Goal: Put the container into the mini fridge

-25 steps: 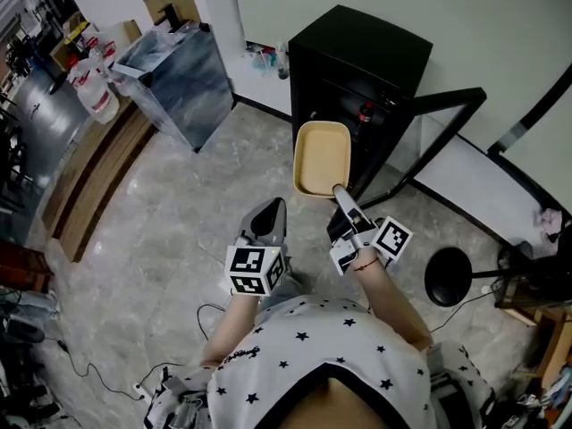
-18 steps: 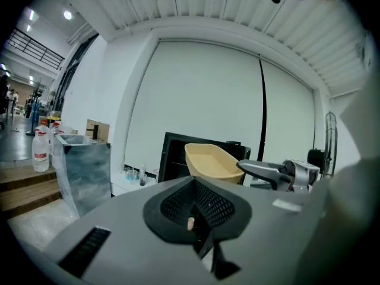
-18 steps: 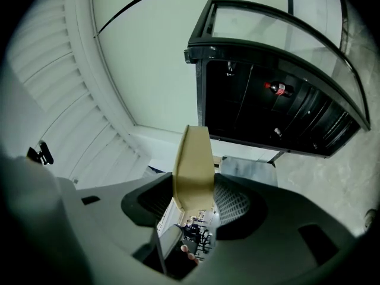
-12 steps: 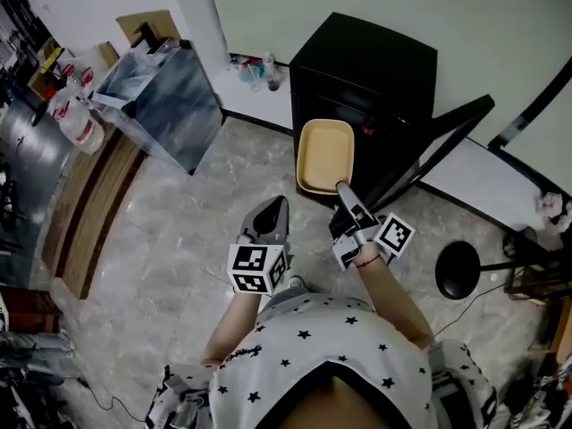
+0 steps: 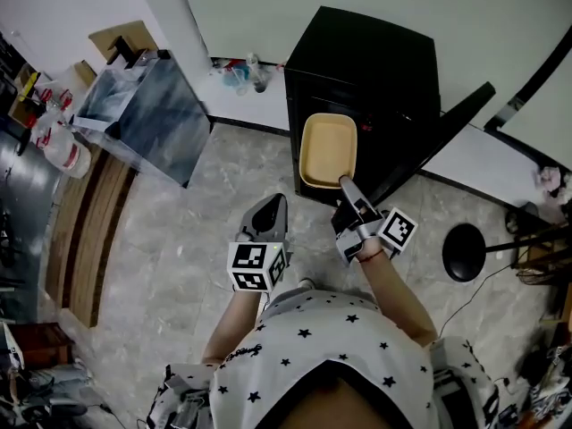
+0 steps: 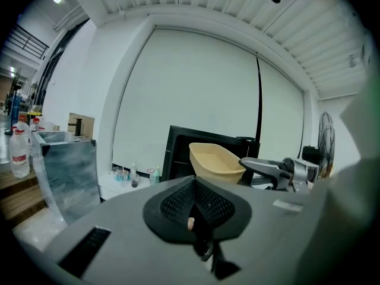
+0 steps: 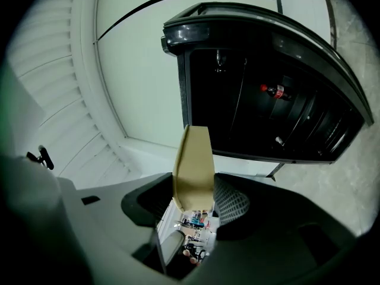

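- We see our right gripper (image 5: 345, 186) clamped on the near rim of the container (image 5: 328, 149), a shallow tan tub with rounded corners.
- In the right gripper view the tub's wall stands edge-on between the two pads, with one pad on each side pressing on it. The rest of the tub sticks out ahead of the jaws.
- From the head view the container hangs in the air, open side up. It reaches straight out beyond the right gripper's tips, in front of the mini fridge (image 5: 375, 56).
- The fridge is black and its glass door (image 5: 451, 119) is swung wide open to the right. The container is just at the opening, and we cannot tell whether its far end is already inside.
- A bottle with a red cap and label (image 7: 275, 91) lies on a shelf deep in the dark interior.
- Our left gripper (image 5: 271, 207) is to the left of the right one, a little nearer to us and apart from the container. Its jaws are pressed together with nothing between them.
- In the left gripper view the container shows ahead and to the right, above the closed jaws.
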Tool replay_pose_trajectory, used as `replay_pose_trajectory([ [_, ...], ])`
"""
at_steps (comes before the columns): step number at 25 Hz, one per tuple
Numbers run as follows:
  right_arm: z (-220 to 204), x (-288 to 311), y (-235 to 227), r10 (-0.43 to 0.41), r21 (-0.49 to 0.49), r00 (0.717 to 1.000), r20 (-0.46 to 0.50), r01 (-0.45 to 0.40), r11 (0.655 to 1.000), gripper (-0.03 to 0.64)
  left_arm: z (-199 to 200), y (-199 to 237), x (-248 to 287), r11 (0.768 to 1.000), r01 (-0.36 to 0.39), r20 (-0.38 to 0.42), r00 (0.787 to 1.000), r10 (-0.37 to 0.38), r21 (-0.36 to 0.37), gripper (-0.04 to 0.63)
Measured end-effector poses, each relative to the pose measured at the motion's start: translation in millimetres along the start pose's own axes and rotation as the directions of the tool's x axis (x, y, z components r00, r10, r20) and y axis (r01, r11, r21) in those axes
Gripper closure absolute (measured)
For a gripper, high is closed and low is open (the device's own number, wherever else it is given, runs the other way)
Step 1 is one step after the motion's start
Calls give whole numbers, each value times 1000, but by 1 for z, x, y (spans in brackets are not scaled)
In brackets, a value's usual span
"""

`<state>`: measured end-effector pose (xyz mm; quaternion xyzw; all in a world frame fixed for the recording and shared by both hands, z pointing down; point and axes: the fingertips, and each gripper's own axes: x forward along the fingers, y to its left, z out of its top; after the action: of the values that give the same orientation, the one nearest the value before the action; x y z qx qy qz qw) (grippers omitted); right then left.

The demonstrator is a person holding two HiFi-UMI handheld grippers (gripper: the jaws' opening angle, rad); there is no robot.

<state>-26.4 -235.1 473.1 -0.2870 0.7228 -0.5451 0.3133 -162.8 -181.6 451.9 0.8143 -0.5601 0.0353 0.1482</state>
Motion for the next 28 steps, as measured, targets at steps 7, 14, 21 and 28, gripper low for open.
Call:
replay_pose_trajectory([
  [7, 16, 14, -6, -17, 7, 997, 73, 16, 1000, 410, 0, 10, 12, 999, 46, -14, 999, -46, 4, 583],
  [14, 47, 28, -24, -34, 17, 992, 118, 32, 999, 410, -5, 9, 31, 999, 45, -22, 999, -45, 0, 583],
  [21, 82, 52, -52, -54, 43, 986, 158, 48, 998, 410, -4, 21, 52, 1000, 17, -19, 1000, -17, -1, 583],
  [28, 104, 75, -78, -91, 62, 982, 163, 81, 995, 410, 3, 24, 81, 1000, 20, -26, 999, -20, -1, 583],
])
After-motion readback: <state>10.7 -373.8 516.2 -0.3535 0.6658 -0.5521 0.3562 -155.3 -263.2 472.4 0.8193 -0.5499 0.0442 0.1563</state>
